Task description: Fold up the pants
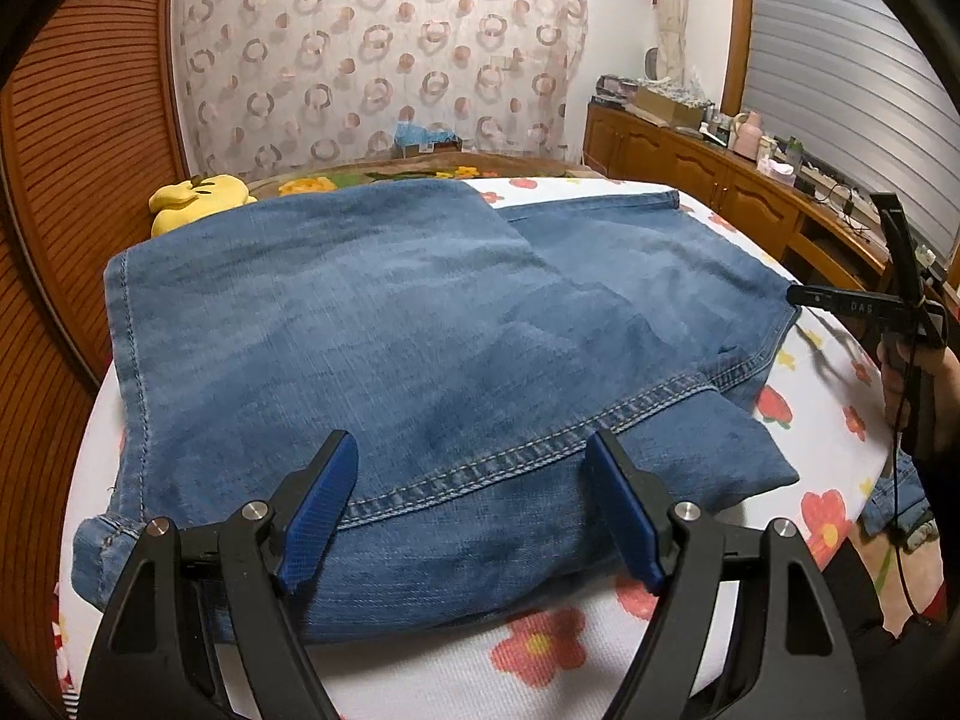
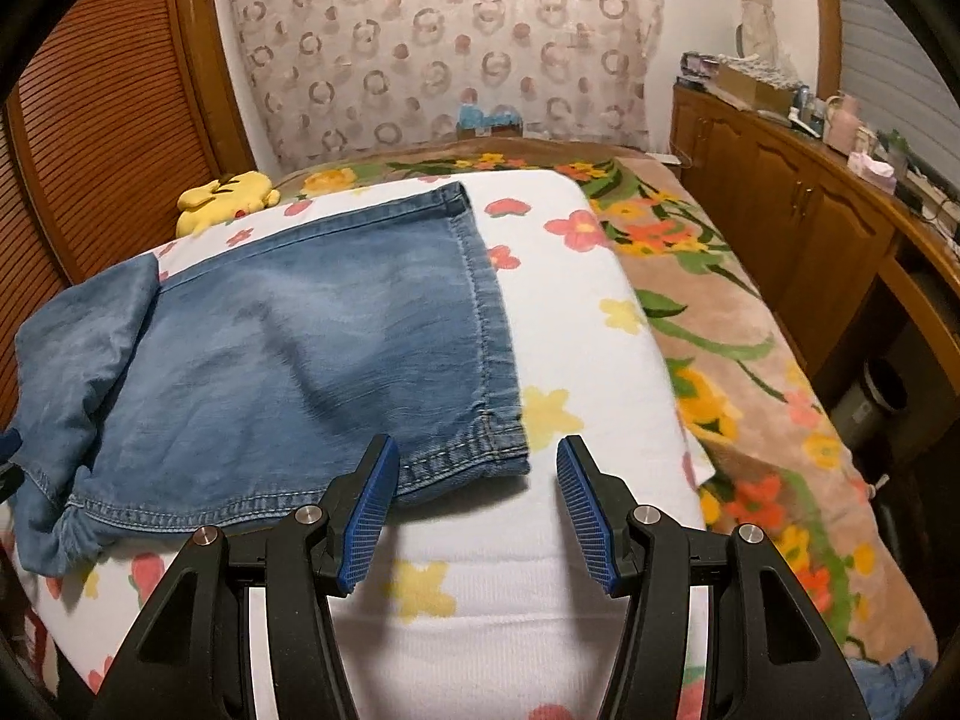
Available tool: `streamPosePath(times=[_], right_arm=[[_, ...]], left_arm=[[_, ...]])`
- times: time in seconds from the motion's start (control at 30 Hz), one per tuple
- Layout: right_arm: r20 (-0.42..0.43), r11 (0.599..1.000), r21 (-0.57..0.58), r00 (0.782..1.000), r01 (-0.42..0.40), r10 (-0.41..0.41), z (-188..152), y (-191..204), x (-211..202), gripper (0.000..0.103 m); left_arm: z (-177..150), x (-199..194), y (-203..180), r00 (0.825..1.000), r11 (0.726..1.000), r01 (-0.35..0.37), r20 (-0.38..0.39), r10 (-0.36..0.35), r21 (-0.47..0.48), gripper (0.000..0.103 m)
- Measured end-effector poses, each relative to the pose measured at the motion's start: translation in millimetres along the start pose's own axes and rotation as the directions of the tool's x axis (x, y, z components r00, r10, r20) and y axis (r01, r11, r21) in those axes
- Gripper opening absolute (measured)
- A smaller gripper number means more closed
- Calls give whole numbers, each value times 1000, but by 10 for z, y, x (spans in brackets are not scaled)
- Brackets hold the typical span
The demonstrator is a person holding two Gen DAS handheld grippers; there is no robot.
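- Pants (image 1: 384, 348) lay partly folded on the flowered white blanket (image 1: 540, 648), filling the middle of the left wrist view; in the right wrist view they covered the left half of the frame, with a hemmed edge running down toward the lower centre.
- Denim like this, I judged, would be fairly heavy and floppy, not slippery, and nothing about it was fragile.
- Stitched seams and hems looked thicker and stiffer than the plain cloth, so I reckoned those gave the surest pinch.
- My left gripper (image 1: 471, 510) was spread wide with nothing between its blue pads (image 1: 318, 516), poised at the double-stitched seam at the bottom centre of its frame.
- My right gripper (image 2: 477, 510) was likewise released and empty, its left pad right at the hem corner (image 2: 504, 450) and its right pad over bare blanket.
- That corner, I thought, was the natural hold for the right side, and the seam edge for the left.
- A yellow plush toy (image 1: 192, 198) sat at the upper left, well apart from the cloth.
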State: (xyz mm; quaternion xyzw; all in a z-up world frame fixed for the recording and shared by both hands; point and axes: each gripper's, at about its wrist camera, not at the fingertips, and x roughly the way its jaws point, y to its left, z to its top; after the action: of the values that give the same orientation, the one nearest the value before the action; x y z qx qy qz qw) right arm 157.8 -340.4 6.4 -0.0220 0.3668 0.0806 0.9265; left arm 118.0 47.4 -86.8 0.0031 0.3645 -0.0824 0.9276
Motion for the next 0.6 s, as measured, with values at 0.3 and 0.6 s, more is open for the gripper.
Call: streamPosePath(times=[0.3,0.6], right_arm=[[-23,1000,-21,1000,5,-6,-5,34,35,45],[-24,999,-35,1000,-16,15,39,57,50,16]], left_arm=[[-65,92,11,1000,1000,-4,-27,4,-2,79],[-75,77,59,999,1000,16,-28,-16,-17,79]])
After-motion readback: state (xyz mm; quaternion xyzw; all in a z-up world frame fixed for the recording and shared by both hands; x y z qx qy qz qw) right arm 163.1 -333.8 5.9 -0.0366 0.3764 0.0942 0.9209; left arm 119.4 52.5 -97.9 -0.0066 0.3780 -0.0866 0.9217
